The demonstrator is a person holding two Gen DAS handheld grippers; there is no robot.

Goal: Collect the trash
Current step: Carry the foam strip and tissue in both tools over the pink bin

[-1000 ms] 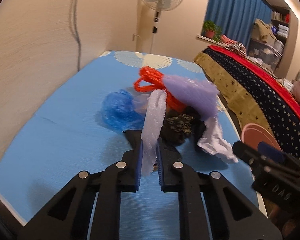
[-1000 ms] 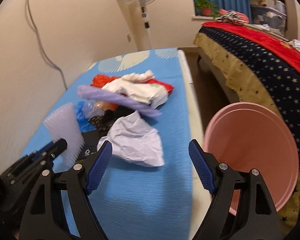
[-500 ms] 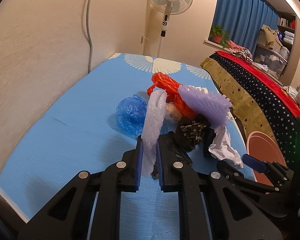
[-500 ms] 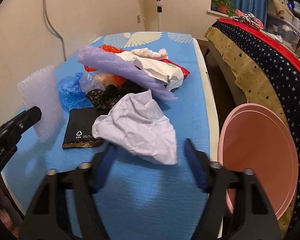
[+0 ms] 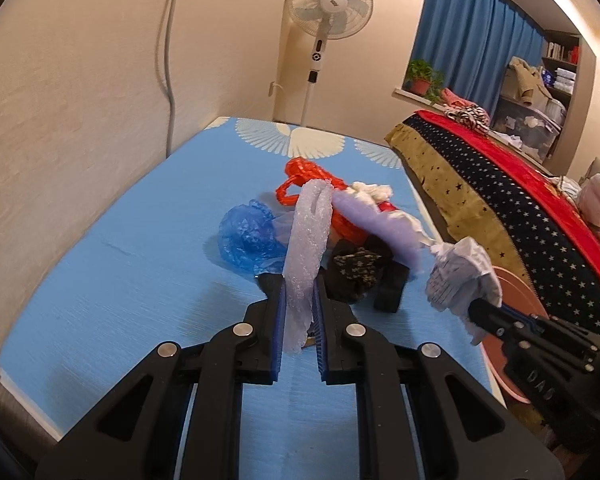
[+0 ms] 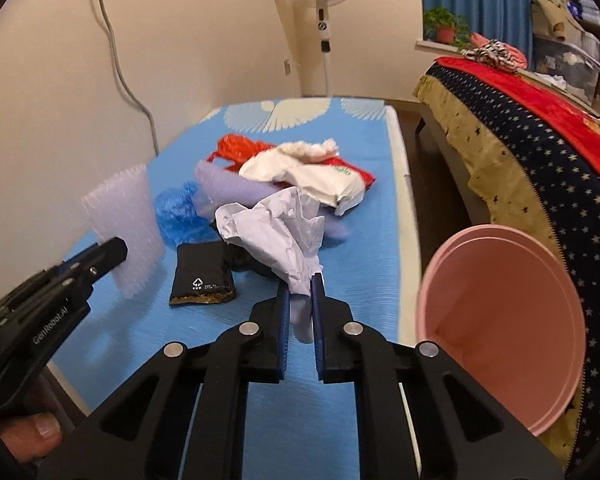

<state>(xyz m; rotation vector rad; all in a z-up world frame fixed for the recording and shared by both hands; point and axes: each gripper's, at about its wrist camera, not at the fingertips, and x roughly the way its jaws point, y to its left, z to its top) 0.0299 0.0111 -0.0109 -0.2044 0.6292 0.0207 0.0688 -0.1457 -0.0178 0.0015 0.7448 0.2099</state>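
Note:
My left gripper (image 5: 298,292) is shut on a strip of white bubble wrap (image 5: 307,248) and holds it upright above the blue mat; it also shows in the right wrist view (image 6: 124,220). My right gripper (image 6: 300,284) is shut on a crumpled white paper (image 6: 280,232), lifted off the mat; the paper also shows in the left wrist view (image 5: 460,276). A pile of trash lies on the mat: an orange bag (image 5: 308,176), a blue bag (image 5: 248,236), purple foam wrap (image 6: 224,188), a black packet (image 6: 202,274). A pink bin (image 6: 500,320) stands to the right of the mat.
The blue mat (image 6: 340,400) runs along the left wall. A bed with a starred red and navy cover (image 6: 540,128) stands on the right. A standing fan (image 5: 328,8) is at the mat's far end. A cable (image 5: 168,60) hangs on the wall.
My right gripper has closed on the crumpled white paper and lifted it off the mat. My left gripper still holds the bubble wrap, a little further back from the pile.

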